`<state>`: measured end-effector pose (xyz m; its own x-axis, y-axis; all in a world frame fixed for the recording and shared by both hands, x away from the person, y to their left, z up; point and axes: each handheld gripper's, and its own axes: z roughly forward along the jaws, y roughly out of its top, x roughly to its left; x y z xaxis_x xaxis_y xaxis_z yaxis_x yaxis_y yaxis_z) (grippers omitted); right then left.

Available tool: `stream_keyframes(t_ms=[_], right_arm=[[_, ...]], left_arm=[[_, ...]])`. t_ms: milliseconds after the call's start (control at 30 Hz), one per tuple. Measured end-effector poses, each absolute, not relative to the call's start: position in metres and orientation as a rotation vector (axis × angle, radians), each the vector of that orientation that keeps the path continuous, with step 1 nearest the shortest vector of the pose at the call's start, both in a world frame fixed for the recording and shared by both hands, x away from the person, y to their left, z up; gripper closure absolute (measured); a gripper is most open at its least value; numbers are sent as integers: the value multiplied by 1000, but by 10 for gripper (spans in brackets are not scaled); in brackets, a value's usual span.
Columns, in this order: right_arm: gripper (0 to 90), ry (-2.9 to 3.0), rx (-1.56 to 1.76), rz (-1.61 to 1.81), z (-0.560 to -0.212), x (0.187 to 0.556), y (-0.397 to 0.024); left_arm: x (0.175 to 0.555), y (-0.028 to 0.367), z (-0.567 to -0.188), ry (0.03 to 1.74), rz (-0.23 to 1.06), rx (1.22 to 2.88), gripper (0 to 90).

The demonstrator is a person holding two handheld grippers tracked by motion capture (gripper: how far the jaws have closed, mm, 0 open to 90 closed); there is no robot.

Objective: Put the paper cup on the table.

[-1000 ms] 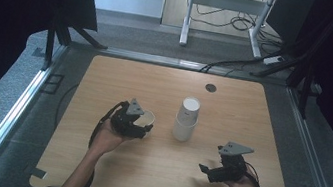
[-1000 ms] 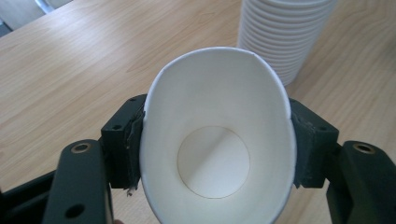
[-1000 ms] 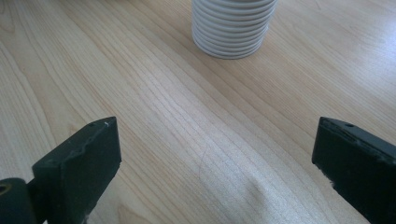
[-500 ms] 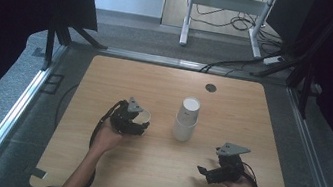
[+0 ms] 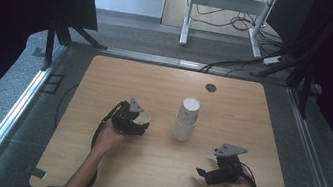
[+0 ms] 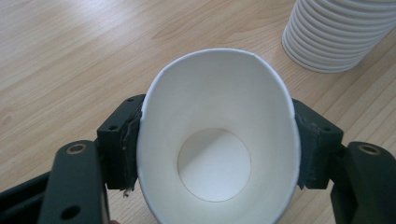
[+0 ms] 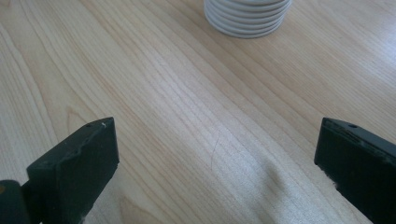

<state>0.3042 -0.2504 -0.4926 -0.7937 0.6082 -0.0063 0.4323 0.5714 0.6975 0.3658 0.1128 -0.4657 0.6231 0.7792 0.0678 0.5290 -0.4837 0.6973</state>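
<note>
Left gripper (image 5: pixel 139 119) at left-centre of table (image 5: pixel 106 79), clamped on single paper cup (image 6: pixel 217 135), pads pressing both sides so rim squashed into an oval. Jaws just been easing apart, cup between them and pads on its wall. Cup upright, mouth up, empty, bare white bottom visible in left gripper view; also seen in high view (image 5: pixel 143 117) just left of the stack, apart from it.

Step in hand, by the look of it: setting the pulled-off cup down on the wood and letting go. To do well: base flat on table before releasing, open slowly and evenly so thin wall springs back without tipping, then back straight out without clipping the rim. Keep clear of the stack to avoid a knock.

Stack of cups (image 5: pixel 185 119) mid-table, nested mouth-down, top one's base facing up, so nothing inside to see; ribbed rims visible at top right of left gripper view (image 6: pixel 338 35) and top of right gripper view (image 7: pixel 247 16).

Right gripper (image 5: pixel 202 172) near front right corner, low over bare wood, jaws spread wide, nothing between them, well apart from the stack. Small dark round plug (image 5: pixel 211 88) at far edge of table, untouched.
</note>
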Motion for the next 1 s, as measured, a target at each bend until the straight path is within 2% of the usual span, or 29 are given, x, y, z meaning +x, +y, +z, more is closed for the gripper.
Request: stream_keyframes(t_ms=[167,400,767,1000], right_arm=[[0,2572,848,1025,-493,304,-249],[4,2585,834,1013,-495,304,-248],[10,2603,810,999,-496,303,-246],[10,2598,810,999,-495,303,-247]], left_arm=[[366,112,-467,1024,500,2202,288],[368,109,-468,1035,474,2199,147],[371,111,-469,1051,430,2171,2],[369,115,-466,1059,425,2140,0]])
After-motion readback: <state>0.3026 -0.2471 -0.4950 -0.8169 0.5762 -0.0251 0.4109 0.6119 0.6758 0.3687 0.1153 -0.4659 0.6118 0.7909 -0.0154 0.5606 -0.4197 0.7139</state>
